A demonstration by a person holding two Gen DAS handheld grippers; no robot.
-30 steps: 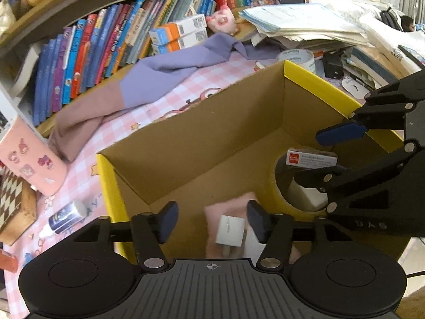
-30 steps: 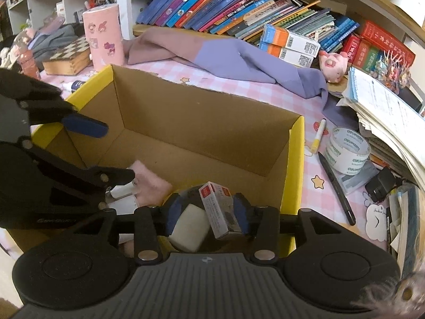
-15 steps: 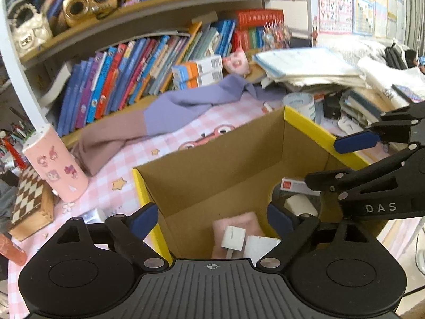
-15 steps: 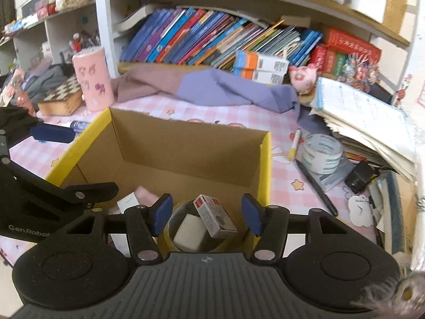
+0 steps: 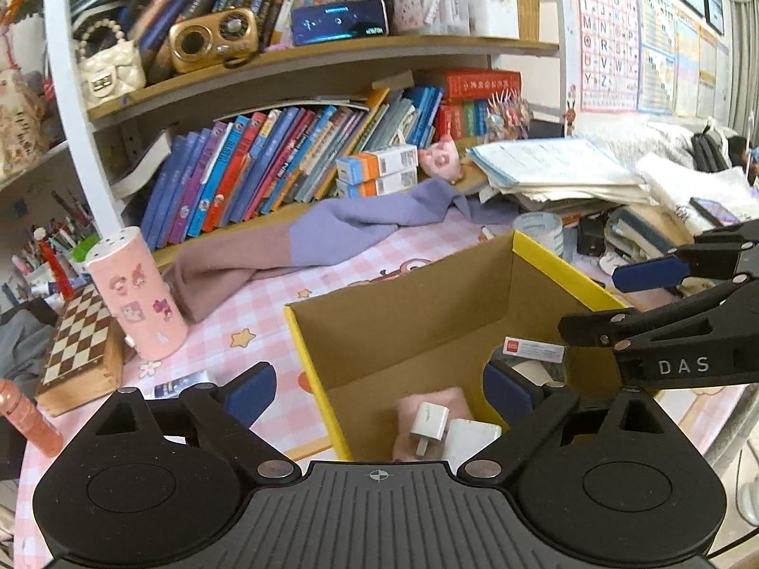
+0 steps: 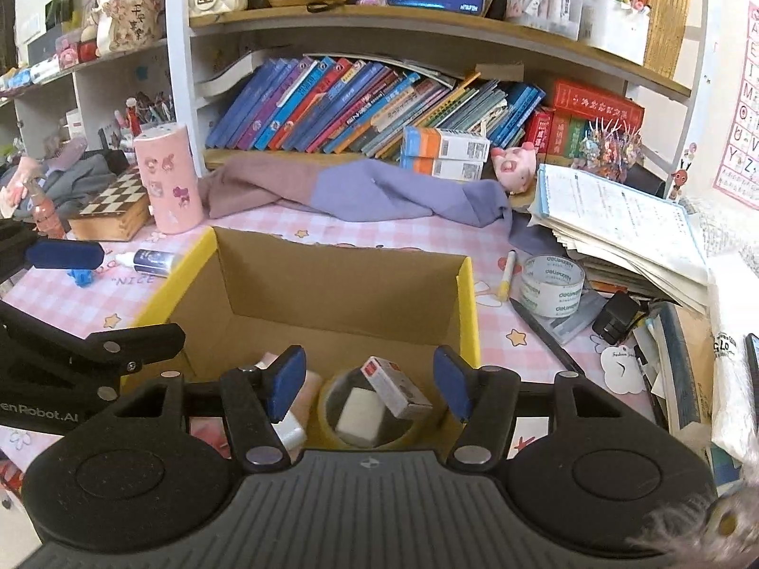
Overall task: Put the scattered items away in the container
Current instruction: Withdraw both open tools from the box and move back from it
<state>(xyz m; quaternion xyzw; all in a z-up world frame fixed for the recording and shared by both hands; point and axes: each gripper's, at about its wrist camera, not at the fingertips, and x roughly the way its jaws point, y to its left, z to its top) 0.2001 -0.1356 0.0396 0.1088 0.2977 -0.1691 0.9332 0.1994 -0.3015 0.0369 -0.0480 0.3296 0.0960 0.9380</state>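
Observation:
A cardboard box with yellow rims (image 5: pixel 408 327) (image 6: pixel 332 294) stands on the pink checked table. It holds a pink cloth (image 5: pixel 429 400), a white charger plug (image 5: pixel 429 422), a tape roll (image 6: pixel 370 408) and a small red-and-white carton (image 6: pixel 396 386) (image 5: pixel 533 348). My left gripper (image 5: pixel 379 391) is open and empty, raised above the box's near left corner. My right gripper (image 6: pixel 370 377) is open and empty above the box's near side. A small glue bottle (image 6: pixel 149 261) (image 5: pixel 182 386) lies on the table left of the box.
A clear tape roll (image 6: pixel 550 284), a marker (image 6: pixel 505 275), a black pen (image 6: pixel 545 336) and a black adapter (image 6: pixel 614 317) lie right of the box. A pink cylinder (image 6: pixel 168 178), a chess box (image 6: pixel 114 208), a purple cloth (image 6: pixel 360 192) and a bookshelf stand behind.
Both grippers have lifted up and back out of the box and opened wider. The right gripper let go of the red-and-white carton, which now rests on the tape roll.

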